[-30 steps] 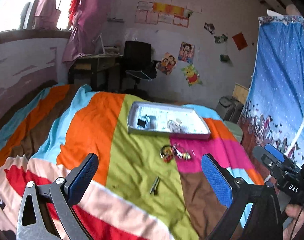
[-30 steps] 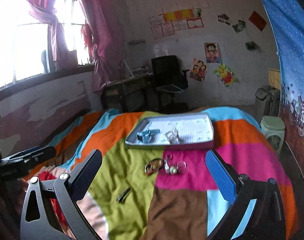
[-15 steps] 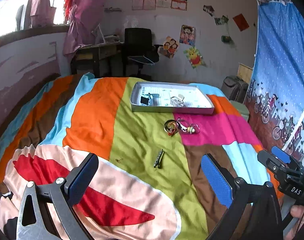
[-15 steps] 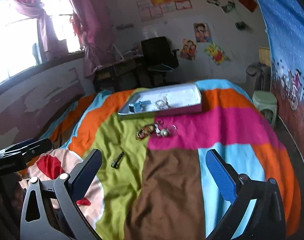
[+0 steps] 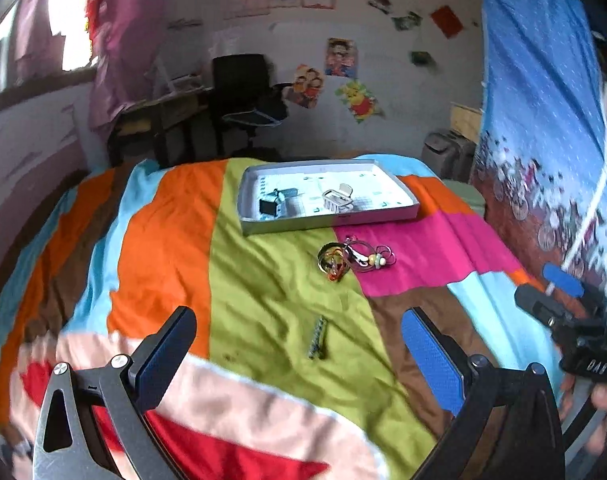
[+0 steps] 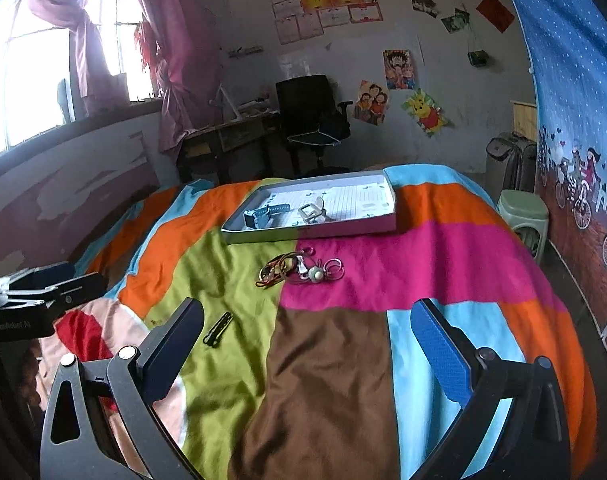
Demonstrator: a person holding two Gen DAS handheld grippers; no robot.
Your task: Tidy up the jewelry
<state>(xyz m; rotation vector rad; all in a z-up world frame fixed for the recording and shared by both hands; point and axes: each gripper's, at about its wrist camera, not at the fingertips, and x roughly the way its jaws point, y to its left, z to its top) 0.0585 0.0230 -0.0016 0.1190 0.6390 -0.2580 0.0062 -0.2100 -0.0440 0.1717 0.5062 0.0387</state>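
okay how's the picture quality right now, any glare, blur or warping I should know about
Left wrist view: motion blur smears the bedspread and posters; the window is blown out. Right wrist view: sharper, but the window glares white. Both views: fisheye bends the walls and darkens the corners.

The right gripper, seen from the left wrist, carries white letters reading "DAS". Lettering on the left gripper is too blurred to read.
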